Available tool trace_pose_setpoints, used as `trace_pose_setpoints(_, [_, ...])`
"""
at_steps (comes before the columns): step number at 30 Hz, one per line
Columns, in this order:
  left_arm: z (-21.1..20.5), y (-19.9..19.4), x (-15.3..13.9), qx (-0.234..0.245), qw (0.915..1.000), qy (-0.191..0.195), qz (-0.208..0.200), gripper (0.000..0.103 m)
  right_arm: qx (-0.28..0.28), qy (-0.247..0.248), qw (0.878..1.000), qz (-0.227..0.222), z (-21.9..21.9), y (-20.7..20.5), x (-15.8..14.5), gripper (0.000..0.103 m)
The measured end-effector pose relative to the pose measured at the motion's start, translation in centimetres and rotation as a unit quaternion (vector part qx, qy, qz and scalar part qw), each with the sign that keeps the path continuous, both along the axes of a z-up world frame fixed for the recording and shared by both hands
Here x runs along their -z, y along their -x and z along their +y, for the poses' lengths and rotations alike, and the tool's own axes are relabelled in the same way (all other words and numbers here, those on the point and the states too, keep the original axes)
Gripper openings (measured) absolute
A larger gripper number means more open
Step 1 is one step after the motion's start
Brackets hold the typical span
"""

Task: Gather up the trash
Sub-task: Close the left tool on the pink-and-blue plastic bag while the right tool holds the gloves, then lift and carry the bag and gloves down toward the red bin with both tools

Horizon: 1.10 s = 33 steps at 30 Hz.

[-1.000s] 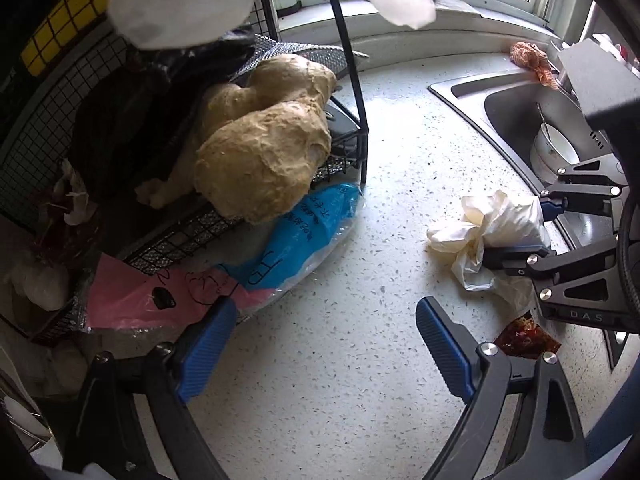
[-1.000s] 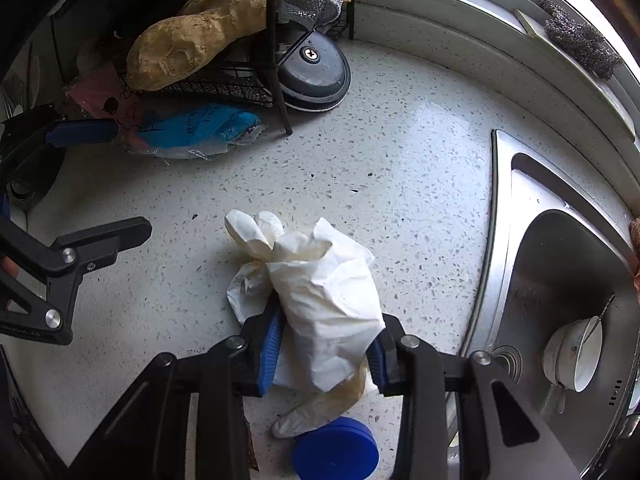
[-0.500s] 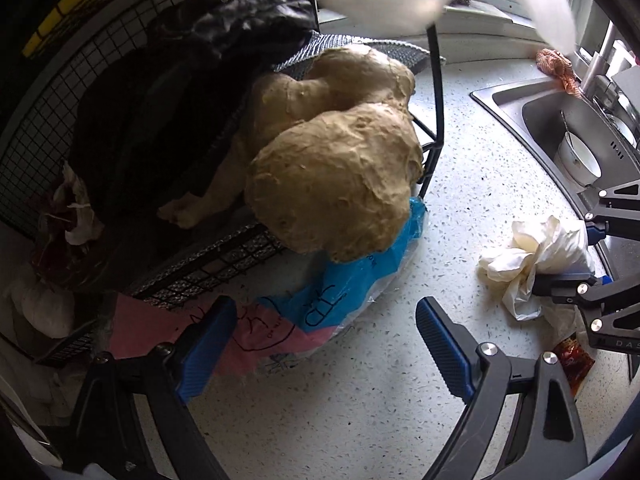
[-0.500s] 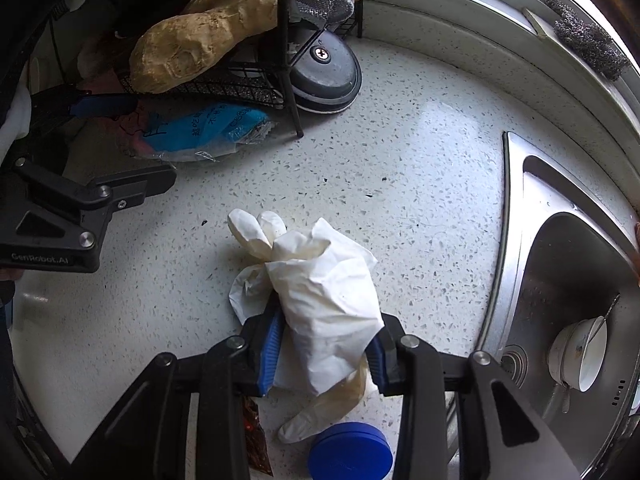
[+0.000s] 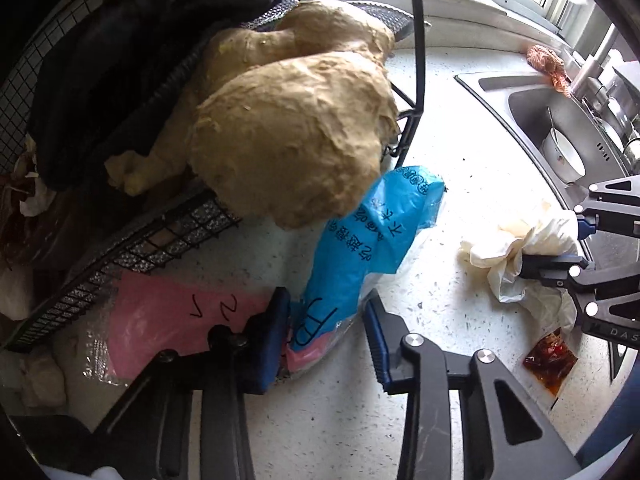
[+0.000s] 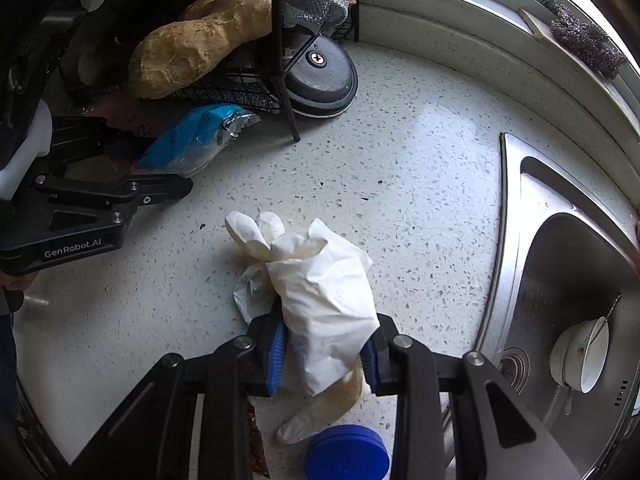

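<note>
Left hand-held gripper point(image 5: 326, 334) points steeply down at the far-left edge of the speckled desk point(image 5: 460, 128). Jaws narrow and closing, with the corner of a blue-and-pink plastic bag point(image 5: 360, 240) between them. Left pad looks against the bag; cannot tell if the right pad touches it yet. Bag lies flat on the desk, its back end tucked under a black wire rack point(image 5: 132, 240). On the rack: a large ginger root point(image 5: 288, 136), overhanging the front edge above the bag, and something black point(image 5: 120, 60) behind it.

Centre: right hand-held gripper point(image 6: 324, 354) also points steeply down, jaws narrow and closing, both blue pads pressed into a crumpled white disposable glove point(image 6: 320, 304). Glove rests on the desk; a second, yellowish glove point(image 6: 324, 408) is bunched up with it, fingers trailing back under the gripper. Red sauce sachet point(image 5: 550, 360) lies on the desk just beside the gloves. Blue round lid point(image 6: 346, 454) sits near the trailing glove fingers.

Behind, a dark round base point(image 6: 320, 76) with a screw in the middle sits by the rack's leg.

Right: stainless sink point(image 6: 532, 208) set into the desk, a white bowl point(image 6: 580, 354) with a spoon inside it. Steel wool pad point(image 6: 584, 46) on the window ledge; orange cloth point(image 5: 546, 62) at the sink's far corner.
</note>
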<state>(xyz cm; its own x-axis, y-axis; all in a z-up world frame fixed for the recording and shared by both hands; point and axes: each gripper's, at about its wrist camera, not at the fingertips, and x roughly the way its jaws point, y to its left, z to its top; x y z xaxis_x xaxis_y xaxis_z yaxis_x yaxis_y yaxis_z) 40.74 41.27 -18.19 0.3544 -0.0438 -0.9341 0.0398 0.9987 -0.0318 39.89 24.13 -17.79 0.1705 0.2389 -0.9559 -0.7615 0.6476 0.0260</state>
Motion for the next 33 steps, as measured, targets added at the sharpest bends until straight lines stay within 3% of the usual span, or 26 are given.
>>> trace_pose_setpoints(7, [-2.4,3.0,-1.1,-0.031,0.9991,0.029,-0.001,0.025,-0.008,-0.012,1.000,0.002,-1.8,1.1,-1.1,0.012])
trace_pose_setpoints(16, [-6.4,7.3,-6.6,-0.054,0.9967,0.042,-0.043,0.025,-0.016,-0.071,0.996,-0.043,-6.7,4.0,-6.3,0.009])
trace_pose_setpoints(20, [-11.0,6.9,-7.4,-0.040,0.9973,0.034,-0.052,0.025,-0.011,-0.090,0.994,-0.065,-9.4,4.9,-8.3,0.009])
trace_pose_setpoints(22, [-10.7,8.5,-8.0,-0.036,0.9974,0.032,-0.053,0.025,-0.004,-0.095,0.993,-0.069,-10.8,5.2,-9.0,0.009])
trace_pose_setpoints(33, [-19.9,7.7,-8.2,0.008,0.9970,0.051,-0.058,0.025,0.062,-0.091,0.991,-0.071,-18.5,7.9,-9.3,0.009])
